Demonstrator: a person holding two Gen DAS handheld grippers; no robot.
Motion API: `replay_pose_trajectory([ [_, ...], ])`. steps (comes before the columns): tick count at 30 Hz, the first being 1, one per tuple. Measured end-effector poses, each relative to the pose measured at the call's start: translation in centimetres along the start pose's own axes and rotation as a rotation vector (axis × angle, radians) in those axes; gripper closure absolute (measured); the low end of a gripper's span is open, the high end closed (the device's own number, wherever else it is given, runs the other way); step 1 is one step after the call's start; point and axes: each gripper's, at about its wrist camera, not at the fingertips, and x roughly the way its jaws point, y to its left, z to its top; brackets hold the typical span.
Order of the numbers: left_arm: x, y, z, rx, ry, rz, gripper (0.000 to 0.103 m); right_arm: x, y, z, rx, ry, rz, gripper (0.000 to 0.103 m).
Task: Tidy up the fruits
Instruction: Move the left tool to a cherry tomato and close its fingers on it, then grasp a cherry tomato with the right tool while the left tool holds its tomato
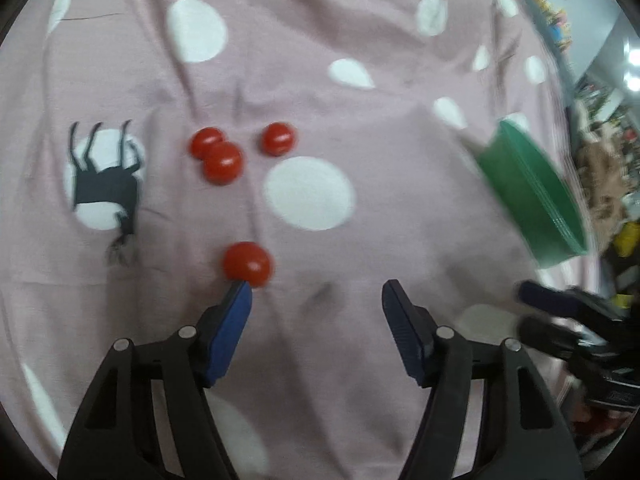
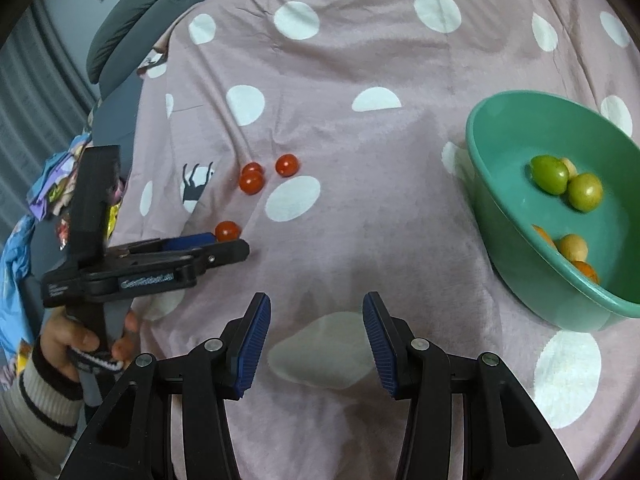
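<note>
Blue-padded, my left gripper [image 1: 316, 296] stands open over the spotted cloth [image 1: 360, 208], one pad's tip by the nearest tomato [image 1: 247, 263]; my right gripper [image 2: 316, 312] idles empty, open. Next: centre, close, carry to green bowl [image 2: 500, 216].

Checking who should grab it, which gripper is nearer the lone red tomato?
Left. The left gripper has the lone tomato at one fingertip; the right gripper hangs well away.
</note>
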Motion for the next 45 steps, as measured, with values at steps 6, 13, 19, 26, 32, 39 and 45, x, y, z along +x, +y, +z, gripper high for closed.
replay_pose_trajectory([
  [6, 0.2, 1.4, 1.2, -0.006, -0.016, 0.125, 0.036, 0.3, -0.6, 0.1, 0.014, 0.006, 0.006, 0.055],
  [13, 2.5, 1.9, 1.0, 0.015, 0.054, 0.153, 0.054, 0.6, -0.8, 0.3, 0.017, 0.004, 0.019, 0.055],
  [19, 3.2, 1.8, 1.3, 0.021, 0.054, 0.178, 0.064, 0.9, -1.0, 0.5, 0.023, 0.002, 0.023, 0.055],
  [26, 3.1, 2.2, 1.0, 0.011, 0.023, 0.167, 0.074, 1.6, -1.0, 0.8, 0.020, 0.010, 0.029, 0.055],
  [32, 0.9, 2.7, 1.9, -0.012, -0.077, 0.145, 0.074, 3.0, 0.3, 2.0, -0.018, 0.022, 0.047, 0.055],
  [39, -1.0, 4.2, 3.6, -0.038, -0.162, 0.162, 0.074, 5.5, 2.8, 5.7, -0.104, 0.019, 0.075, 0.055],
  [45, -1.4, 6.5, 4.5, -0.074, -0.186, 0.171, 0.074, 10.3, 5.3, 8.5, -0.189, 0.067, 0.113, 0.055],
])
